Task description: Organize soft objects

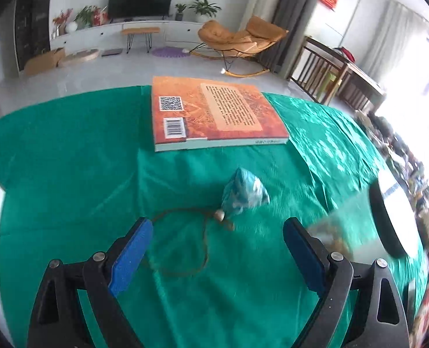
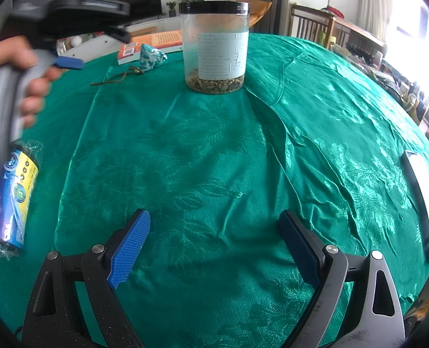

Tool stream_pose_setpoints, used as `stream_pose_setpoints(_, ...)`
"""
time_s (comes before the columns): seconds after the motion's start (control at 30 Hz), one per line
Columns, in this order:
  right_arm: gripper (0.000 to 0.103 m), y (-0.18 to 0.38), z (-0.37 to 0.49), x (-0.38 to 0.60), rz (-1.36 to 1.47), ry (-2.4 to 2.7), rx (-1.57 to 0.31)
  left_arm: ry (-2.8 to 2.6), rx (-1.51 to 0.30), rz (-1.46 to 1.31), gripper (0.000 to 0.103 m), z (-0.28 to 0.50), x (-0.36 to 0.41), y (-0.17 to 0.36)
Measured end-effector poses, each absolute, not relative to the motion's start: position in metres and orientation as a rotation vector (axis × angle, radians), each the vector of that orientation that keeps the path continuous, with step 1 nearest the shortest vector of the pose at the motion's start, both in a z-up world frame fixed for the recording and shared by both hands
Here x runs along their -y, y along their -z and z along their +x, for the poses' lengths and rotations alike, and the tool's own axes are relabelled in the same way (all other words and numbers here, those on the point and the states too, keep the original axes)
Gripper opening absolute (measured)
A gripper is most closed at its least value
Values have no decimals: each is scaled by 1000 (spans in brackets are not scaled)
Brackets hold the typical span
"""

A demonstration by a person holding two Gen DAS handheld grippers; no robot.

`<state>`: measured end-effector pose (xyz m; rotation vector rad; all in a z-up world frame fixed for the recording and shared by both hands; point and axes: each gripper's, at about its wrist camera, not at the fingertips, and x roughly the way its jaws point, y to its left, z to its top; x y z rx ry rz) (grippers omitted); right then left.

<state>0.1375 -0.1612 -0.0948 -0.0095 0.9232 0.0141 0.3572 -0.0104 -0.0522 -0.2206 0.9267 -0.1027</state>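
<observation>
A small blue-and-white cloth pouch (image 1: 243, 192) with a brown cord (image 1: 197, 249) and bead lies on the green tablecloth (image 1: 69, 159), just ahead of my left gripper (image 1: 217, 232), which is open and empty with the cord between its fingers. The pouch also shows in the right wrist view (image 2: 150, 56), far left near the book. My right gripper (image 2: 214, 226) is open and empty above bare cloth. The left gripper, held in a hand, appears in the right wrist view (image 2: 69, 62).
An orange book (image 1: 214, 113) lies beyond the pouch. A clear jar with a black lid (image 2: 215, 46) stands mid-table. A wrapped roll of bags (image 2: 8, 200) lies at the left edge. A phone (image 2: 426, 200) lies at the right edge.
</observation>
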Motion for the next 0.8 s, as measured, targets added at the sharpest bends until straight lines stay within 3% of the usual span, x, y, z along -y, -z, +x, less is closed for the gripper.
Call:
stream_pose_setpoints(0.2,92,95,137,161,-10,-15,-923,49,-916,-150,90,399,29,80)
stream_pose_setpoints(0.23,92,95,137,161,-9,-14,-923,62,-926,-168,81,403,28,86)
stream_pose_setpoints(0.27,92,95,137,161,-9,-14,-923,98,-930,-189,56,406,27,88)
stream_pose_setpoints(0.3,92,95,137,160,-9,-14,-923,119,-939,-191,42,410,27,91)
stream_pose_setpoints(0.33,92,95,137,161,-9,-14,-923,143,-942,-186,35,411,29,91)
stream_pose_setpoints(0.53,92,95,137,160,-8,-14,-923,162,-931,-170,34,365,23,72)
stream_pose_setpoints(0.8,91,76,122,175,89,12,-851,412,-950,31,35,222,72,42)
